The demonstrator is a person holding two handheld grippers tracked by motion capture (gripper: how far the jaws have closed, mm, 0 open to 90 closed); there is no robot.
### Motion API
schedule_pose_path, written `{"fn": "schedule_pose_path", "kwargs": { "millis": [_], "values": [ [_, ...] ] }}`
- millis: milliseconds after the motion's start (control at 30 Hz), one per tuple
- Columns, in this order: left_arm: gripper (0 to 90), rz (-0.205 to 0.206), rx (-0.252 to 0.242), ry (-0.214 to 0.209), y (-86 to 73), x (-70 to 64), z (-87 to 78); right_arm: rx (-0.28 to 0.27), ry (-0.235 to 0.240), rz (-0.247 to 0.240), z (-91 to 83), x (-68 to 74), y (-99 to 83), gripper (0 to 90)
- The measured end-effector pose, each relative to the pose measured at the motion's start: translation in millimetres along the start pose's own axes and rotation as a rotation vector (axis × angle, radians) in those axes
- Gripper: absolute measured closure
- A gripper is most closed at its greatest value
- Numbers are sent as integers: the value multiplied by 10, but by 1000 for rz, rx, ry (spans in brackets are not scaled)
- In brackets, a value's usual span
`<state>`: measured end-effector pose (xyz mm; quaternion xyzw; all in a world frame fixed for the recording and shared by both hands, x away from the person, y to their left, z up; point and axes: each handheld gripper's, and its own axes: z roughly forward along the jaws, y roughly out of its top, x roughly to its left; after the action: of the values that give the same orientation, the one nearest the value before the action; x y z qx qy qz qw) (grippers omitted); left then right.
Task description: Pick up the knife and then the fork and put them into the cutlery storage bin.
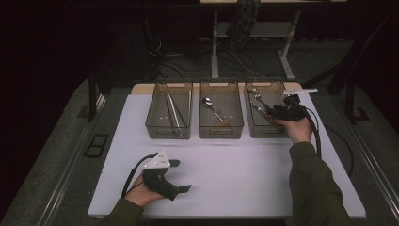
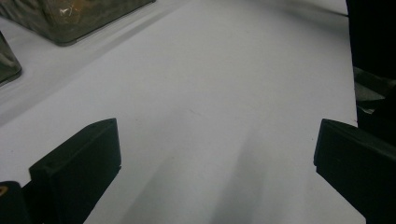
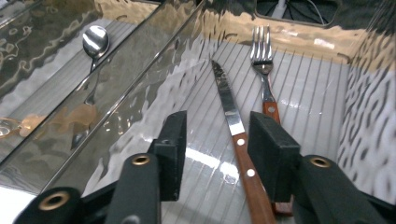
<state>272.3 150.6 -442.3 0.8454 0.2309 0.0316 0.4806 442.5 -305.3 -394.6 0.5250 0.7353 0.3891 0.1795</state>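
Wooden-handled knife (image 3: 236, 135) between parted jaws

White table (image 1: 226, 165), three clear smoky bins in a row along its far edge: left bin (image 1: 168, 128), middle bin (image 1: 220, 129), right bin (image 1: 263, 131)

No writing, label, brand, number or sign can be read anywhere — not on the three bins (image 1: 220, 117) at the upper middle of the high view, not on the knife (image 3: 236, 140) or fork (image 3: 263, 65), not on the white tabletop (image 1: 226, 174).
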Motion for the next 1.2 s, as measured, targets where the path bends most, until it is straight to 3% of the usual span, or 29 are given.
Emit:
{"fn": "schedule_pose_path", "kwargs": {
  "millis": [233,567,733,967,1200],
  "values": [
    [0,-2,1,1,0,4,0,-8,39,7,-77,-5,9,432],
    [0,-6,1,3,-2,15,3,-49,97,-40,-238,106,-8,296],
    [0,-10,0,9,-1,25,-1,-81,131,-44,-315,154,-78,264],
    [0,-11,-2,16,-1,21,-5,-84,131,-110,-431,278,-237,190],
    [0,-10,1,18,-5,18,-6,-143,188,-124,-593,390,-432,174]
  ]
}}
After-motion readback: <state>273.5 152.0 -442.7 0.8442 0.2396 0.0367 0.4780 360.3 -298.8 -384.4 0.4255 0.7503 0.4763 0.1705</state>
